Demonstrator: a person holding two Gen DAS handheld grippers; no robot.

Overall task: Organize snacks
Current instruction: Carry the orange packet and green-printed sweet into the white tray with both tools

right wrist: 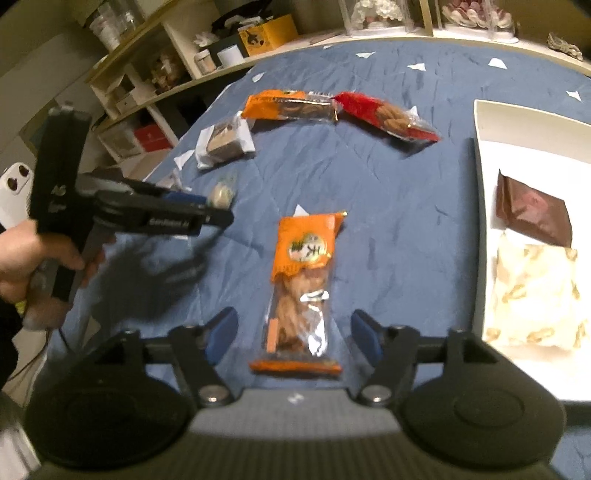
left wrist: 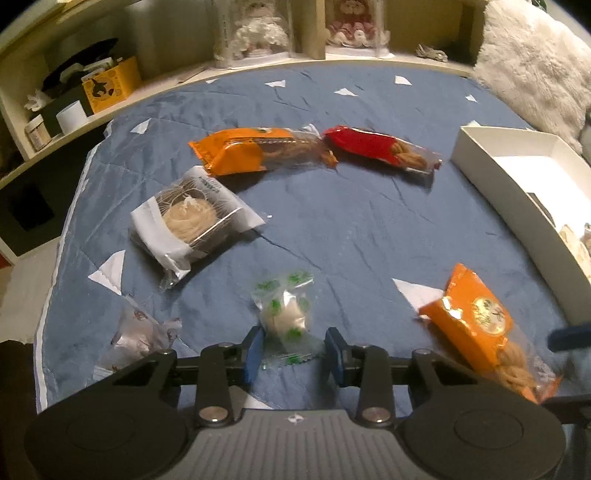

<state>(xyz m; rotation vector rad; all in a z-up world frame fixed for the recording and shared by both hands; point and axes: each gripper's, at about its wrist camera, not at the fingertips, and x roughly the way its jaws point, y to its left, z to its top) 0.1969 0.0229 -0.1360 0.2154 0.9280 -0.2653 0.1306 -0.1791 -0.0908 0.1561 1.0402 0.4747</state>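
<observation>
Left wrist view: left tongs (left wrist: pixel 294 354) spread around green-printed candy (left wrist: pixel 286 314), lower centre. Right wrist view: right tongs (right wrist: pixel 293 338) spread around orange snack packet (right wrist: pixel 301 291) on blue bedspread (right wrist: pixel 388 192).

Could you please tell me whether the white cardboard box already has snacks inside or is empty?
Not empty: the white cardboard box holds a brown foil packet and a pale cream-wrapped snack, seen in the right wrist view.

Blue quilt and cluttered shelving.
A blue quilted bedspread (left wrist: pixel 369 221) meets cream shelves (left wrist: pixel 22 147) holding a yellow box (left wrist: pixel 110 84) and white cylinder (left wrist: pixel 72 116); two cased dolls (left wrist: pixel 258 33) and a white furry cushion (left wrist: pixel 535 70) line the far edge.
</observation>
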